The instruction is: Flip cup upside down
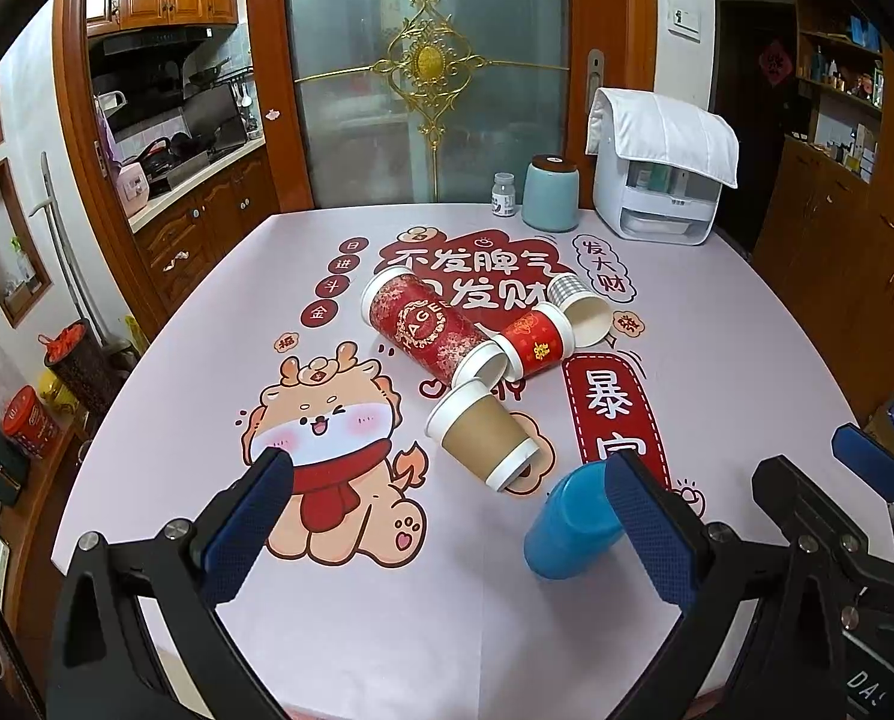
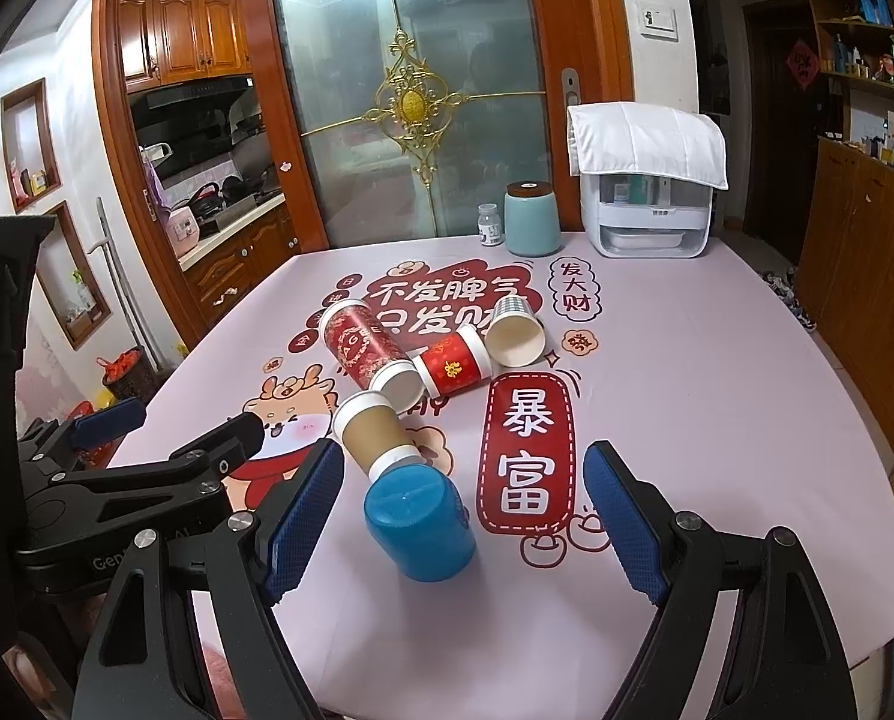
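Note:
A blue plastic cup (image 2: 420, 525) stands upside down on the pink printed tablecloth, base up; it also shows in the left wrist view (image 1: 570, 531), partly behind my left gripper's right finger. Behind it lie a brown paper cup (image 2: 375, 435), a tall red patterned cup (image 2: 363, 348), a small red cup (image 2: 453, 366) and a checked cup (image 2: 513, 330), all on their sides. My right gripper (image 2: 462, 519) is open, its pads on either side of the blue cup without touching. My left gripper (image 1: 447, 531) is open and empty, left of the blue cup.
At the table's far edge stand a small white bottle (image 2: 490, 225), a teal canister (image 2: 531, 219) and a white appliance under a cloth (image 2: 648, 204). A glass door is behind. A wooden cabinet (image 2: 867, 276) is on the right.

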`<move>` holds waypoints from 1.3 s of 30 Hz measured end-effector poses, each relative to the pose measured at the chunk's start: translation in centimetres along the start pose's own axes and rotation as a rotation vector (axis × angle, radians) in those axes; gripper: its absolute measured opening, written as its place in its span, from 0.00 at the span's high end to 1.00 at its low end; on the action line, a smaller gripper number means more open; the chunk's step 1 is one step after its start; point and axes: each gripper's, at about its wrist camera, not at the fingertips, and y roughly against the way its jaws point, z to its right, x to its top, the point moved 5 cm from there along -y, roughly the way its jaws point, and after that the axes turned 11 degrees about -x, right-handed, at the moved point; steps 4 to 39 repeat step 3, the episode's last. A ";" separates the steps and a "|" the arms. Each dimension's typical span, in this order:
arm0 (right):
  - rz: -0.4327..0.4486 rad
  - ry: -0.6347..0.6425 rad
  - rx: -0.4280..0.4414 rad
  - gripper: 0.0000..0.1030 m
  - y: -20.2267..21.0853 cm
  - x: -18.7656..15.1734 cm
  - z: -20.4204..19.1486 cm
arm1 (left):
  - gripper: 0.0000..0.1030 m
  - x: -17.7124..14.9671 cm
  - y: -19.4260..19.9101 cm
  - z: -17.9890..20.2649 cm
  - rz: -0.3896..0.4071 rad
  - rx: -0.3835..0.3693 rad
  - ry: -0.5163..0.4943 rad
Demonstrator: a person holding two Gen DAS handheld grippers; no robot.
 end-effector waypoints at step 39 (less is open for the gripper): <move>-0.001 -0.001 0.000 0.19 0.0 0.0 0.0 | 0.00 0.0 0.0 0.0 -0.002 -0.001 0.000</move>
